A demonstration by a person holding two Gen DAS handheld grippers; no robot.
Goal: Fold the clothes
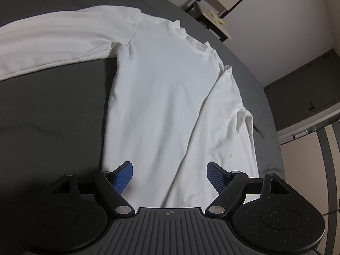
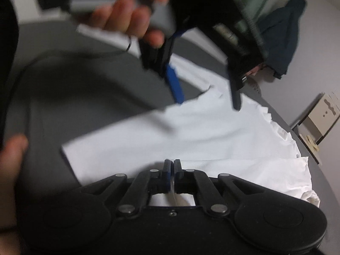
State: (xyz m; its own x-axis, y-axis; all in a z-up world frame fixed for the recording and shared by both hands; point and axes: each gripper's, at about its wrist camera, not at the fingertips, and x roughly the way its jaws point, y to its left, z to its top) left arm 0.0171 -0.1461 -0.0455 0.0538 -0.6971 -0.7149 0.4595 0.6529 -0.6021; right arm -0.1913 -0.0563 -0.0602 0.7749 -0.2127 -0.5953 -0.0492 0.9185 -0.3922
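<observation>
Left gripper [image 1: 169,177]: hanging over the near hem of the white shirt [image 1: 161,97], blue pads [image 1: 123,177] spread wide apart, nothing between them.
Same gripper from the right wrist view [image 2: 207,97]: held high and tilted, blurred, fingers of a hand [image 2: 127,19] wrapped round the handle.
Right gripper [image 2: 172,177]: low at the shirt's edge, jaws pressed together on a thin fold of white cloth.
Shirt: spread flat on the dark grey table [image 1: 53,110], one long sleeve stretched out left, the other folded in over the body.
Second hand [image 2: 12,159]: at the left edge, blurred.
Around: dark garment [image 2: 284,42] near the wall; a small shelf [image 1: 221,10] beyond the table.
Count: two grippers, one shirt, two sleeves.
</observation>
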